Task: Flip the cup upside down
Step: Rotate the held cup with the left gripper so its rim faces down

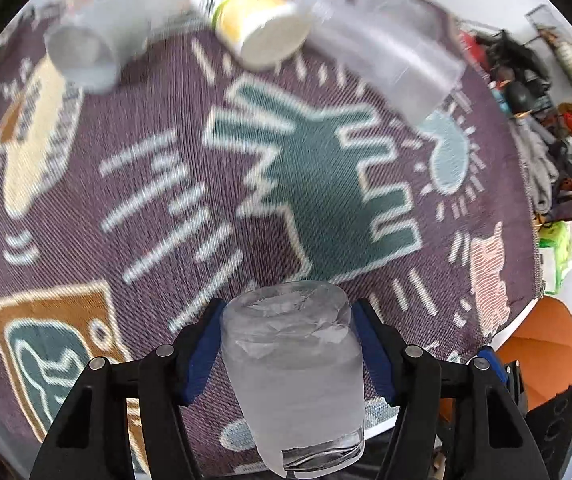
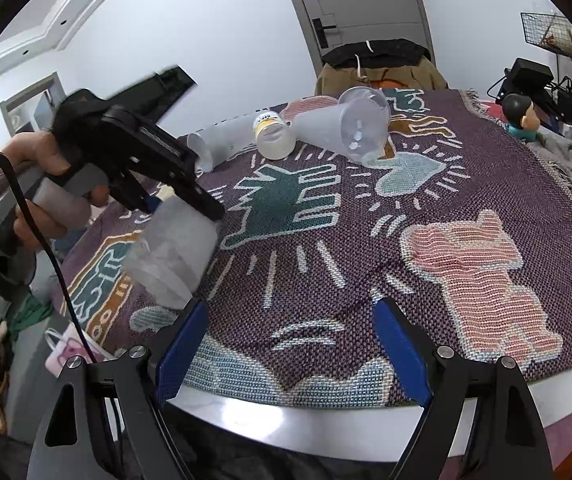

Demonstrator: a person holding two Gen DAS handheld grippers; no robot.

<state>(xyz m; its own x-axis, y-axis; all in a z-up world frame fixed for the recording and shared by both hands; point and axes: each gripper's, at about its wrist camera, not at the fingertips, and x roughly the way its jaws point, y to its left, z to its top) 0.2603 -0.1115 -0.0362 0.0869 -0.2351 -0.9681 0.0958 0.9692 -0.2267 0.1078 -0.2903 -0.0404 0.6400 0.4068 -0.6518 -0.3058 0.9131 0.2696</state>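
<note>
Patterned tablecloth [image 2: 446, 208], left gripper [image 1: 290, 344] clamping frosted cup [image 1: 294, 372], labels unreadable

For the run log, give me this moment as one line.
left claw: shut on frosted cup, lifted above patterned cloth | right claw: open, holding nothing | three other cups lying at far edge

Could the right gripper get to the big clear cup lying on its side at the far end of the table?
Probably yes: the right gripper is open and empty, and only bare rug lies between it and the clear cup.
</note>
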